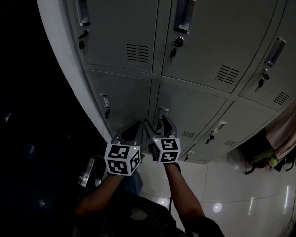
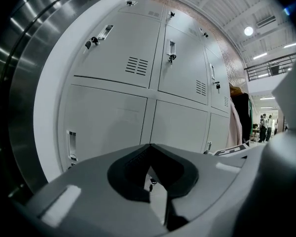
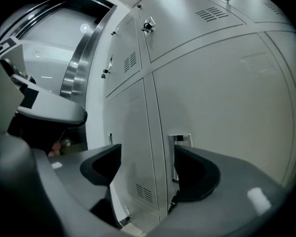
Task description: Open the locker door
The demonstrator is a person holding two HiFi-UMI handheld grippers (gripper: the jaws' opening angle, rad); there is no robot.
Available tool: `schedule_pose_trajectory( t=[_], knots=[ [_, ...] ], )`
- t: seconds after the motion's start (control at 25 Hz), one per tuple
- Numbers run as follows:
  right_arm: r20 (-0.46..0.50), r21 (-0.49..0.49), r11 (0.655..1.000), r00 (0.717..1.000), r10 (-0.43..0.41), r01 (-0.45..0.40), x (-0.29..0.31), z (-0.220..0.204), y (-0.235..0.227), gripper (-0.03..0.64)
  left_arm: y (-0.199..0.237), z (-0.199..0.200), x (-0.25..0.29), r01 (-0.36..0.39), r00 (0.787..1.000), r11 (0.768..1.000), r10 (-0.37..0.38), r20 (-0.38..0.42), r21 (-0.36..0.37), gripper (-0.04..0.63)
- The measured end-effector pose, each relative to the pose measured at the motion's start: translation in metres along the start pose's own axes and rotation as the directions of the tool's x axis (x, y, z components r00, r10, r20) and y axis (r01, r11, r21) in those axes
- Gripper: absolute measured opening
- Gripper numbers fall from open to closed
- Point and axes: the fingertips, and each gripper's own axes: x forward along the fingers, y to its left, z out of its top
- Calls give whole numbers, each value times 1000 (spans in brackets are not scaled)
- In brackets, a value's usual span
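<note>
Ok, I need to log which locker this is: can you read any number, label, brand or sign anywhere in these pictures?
No readable text.
Locker doors: no number, label or brand shows on them.
Marker cubes: only black-and-white square patterns, no letters or digits.

Left gripper and right gripper make two, each with one marker cube. Locker doors stand three per row in two full rows. Five vent grilles show.
</note>
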Motion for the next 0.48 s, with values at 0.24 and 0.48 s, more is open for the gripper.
schedule_pose_trajectory(
  t=[0.24, 0.48],
  knots=[
    [1, -6, 1000, 1000, -23, 23, 22, -13, -8, 307, 12, -11, 12, -1, 1000, 1000, 1, -5, -1, 5],
    [17, -39, 997, 998, -61, 62, 27, -17, -16, 305, 17, -16, 20, 4, 1000, 1000, -4, -5, -2, 5]
  ],
)
